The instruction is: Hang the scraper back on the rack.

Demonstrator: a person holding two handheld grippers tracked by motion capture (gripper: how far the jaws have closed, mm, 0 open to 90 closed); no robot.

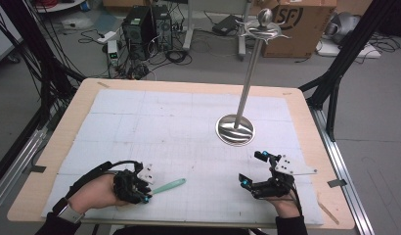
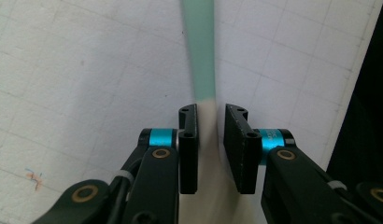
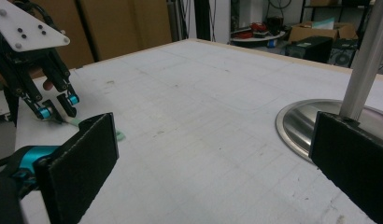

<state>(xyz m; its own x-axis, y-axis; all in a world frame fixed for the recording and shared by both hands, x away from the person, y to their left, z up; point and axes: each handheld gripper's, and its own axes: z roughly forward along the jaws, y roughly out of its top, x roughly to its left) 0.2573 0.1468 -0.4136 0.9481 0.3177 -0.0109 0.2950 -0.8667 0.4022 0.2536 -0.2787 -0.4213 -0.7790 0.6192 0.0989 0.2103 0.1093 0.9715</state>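
- Where the left gripper (image 1: 145,195) comes down near the front edge of the white mat (image 1: 189,122), its jaws stand on either side of the pale end of a mint-green spoon-like tool (image 1: 168,186).
- In the left gripper view the jaws (image 2: 211,140) are narrowed around the tool's cream-coloured end (image 2: 208,112), yet a thin gap shows on both sides, so the claw is not yet clenched on it.
- The green tool (image 2: 200,46) lies flat on the mat, its length running away from the left gripper towards the middle of the table; its far tip is out of that frame.
- From the right gripper view, the left gripper (image 3: 59,106) points steeply down at the tool (image 3: 82,123).
- The right gripper (image 1: 251,169) rests at the front right of the mat, well apart from the tool, jaws spread wide and released, nothing between them.
- A metal stand (image 1: 235,128) with a round base and a tall pole rises just beyond the right gripper; its base (image 3: 301,123) sits between that gripper's jaws in its own view, farther off.
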